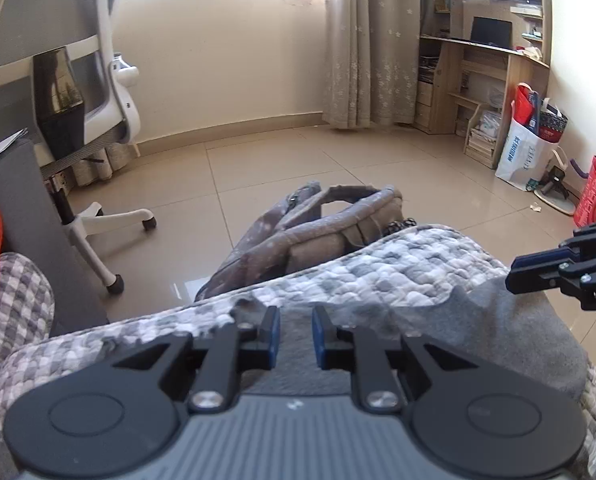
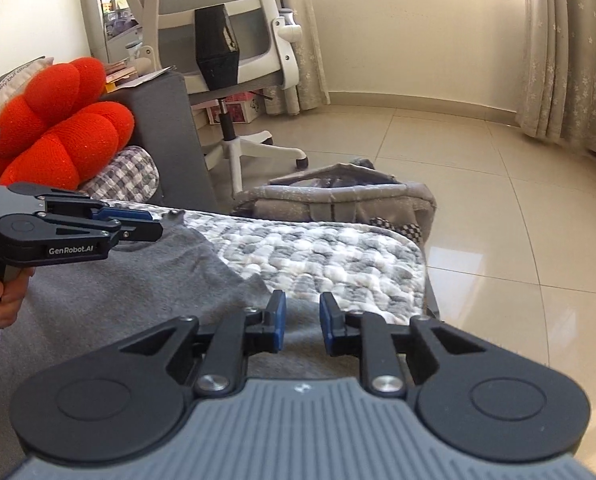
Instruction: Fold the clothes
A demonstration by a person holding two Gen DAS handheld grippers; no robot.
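Left gripper [image 1: 295, 334]: jaws parted by a narrow gap with nothing between the blue pads, poised above the far edge of the grey garment [image 1: 510, 332]. Right gripper [image 2: 302, 322]: jaws likewise parted and empty, over the garment's edge nearest the floor. In the right wrist view the left gripper [image 2: 154, 226] appears side-on above the garment's far corner, its handle gripped by a hand [image 2: 6, 294].

The grey garment [image 2: 110, 280] lies spread flat on the quilted checked cover [image 2: 326, 256], which shows beyond the garment's far edge. Past the cover, on the tiled floor [image 1: 298, 164], sits a grey fabric bag [image 1: 318, 224]. To the cover's left rests a red knotted cushion [image 2: 64, 120] against a dark grey armrest [image 2: 170, 128]; beyond the armrest stands a white office chair [image 2: 238, 40].
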